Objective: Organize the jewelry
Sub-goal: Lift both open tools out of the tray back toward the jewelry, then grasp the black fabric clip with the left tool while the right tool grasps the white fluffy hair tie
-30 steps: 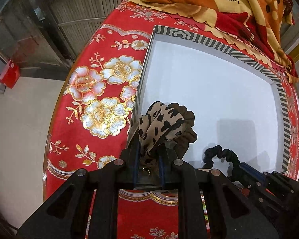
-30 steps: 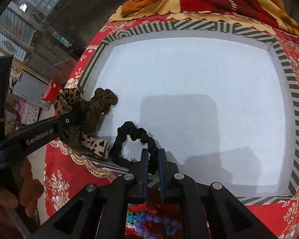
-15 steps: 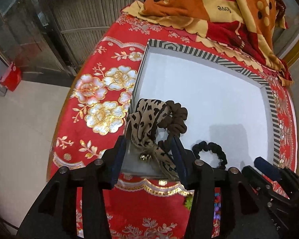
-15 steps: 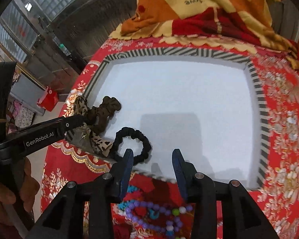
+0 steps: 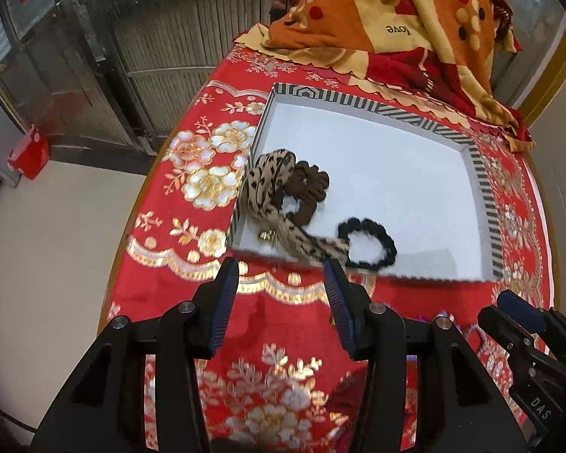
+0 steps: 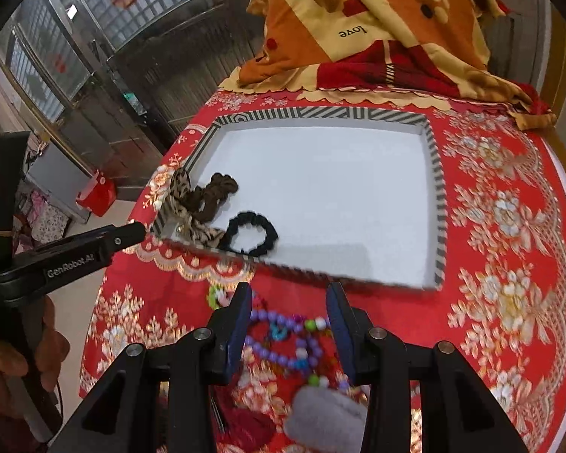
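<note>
Left wrist view: I am holding my left gripper (image 5: pixel 279 279) over the cloth (image 5: pixel 162 302), fingers released and grasping nothing.
Right gripper (image 6: pixel 288 305): I am keeping it spread and unloaded above the beads (image 6: pixel 283 336), probably the next pick.
Tray (image 6: pixel 437 188): it is serving as the collecting place on the red cloth.
Leopard scrunchie (image 5: pixel 271 185): it is lying in the tray's near left corner, its tail draping over the rim.
Black scrunchie (image 5: pixel 368 241): it is resting just beside it, inside the tray.
Blanket (image 5: pixel 377 19): it is bunching behind the tray, clear of my work.
</note>
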`<control>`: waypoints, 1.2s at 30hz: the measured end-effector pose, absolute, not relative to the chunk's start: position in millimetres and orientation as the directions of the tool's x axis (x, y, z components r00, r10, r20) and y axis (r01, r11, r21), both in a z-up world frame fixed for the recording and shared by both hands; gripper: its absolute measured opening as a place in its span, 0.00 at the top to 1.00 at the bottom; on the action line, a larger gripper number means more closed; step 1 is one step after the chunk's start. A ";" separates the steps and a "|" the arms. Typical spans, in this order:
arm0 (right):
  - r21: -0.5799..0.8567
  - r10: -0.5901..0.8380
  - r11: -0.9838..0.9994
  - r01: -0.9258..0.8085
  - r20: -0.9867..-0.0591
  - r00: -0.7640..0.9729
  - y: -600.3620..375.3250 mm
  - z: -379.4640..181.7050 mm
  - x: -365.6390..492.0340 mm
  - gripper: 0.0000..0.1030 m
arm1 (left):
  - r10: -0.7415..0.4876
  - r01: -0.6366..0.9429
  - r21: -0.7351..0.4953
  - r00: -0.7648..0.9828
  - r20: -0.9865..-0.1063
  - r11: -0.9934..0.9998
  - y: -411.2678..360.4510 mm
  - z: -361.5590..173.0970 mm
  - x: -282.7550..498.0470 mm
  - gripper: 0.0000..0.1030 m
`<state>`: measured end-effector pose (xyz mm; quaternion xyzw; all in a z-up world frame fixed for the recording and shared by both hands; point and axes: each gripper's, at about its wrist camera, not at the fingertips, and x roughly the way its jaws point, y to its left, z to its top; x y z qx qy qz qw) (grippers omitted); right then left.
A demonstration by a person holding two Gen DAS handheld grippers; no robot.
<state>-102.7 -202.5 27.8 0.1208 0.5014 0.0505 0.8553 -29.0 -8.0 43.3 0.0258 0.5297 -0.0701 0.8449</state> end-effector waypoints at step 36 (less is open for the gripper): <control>0.178 0.275 0.946 -0.272 -0.884 0.377 -221.5 -7.7 -205.7 0.39 | -0.215 -0.181 -0.256 0.220 -0.952 0.949 81.1 3.5 -182.7 0.41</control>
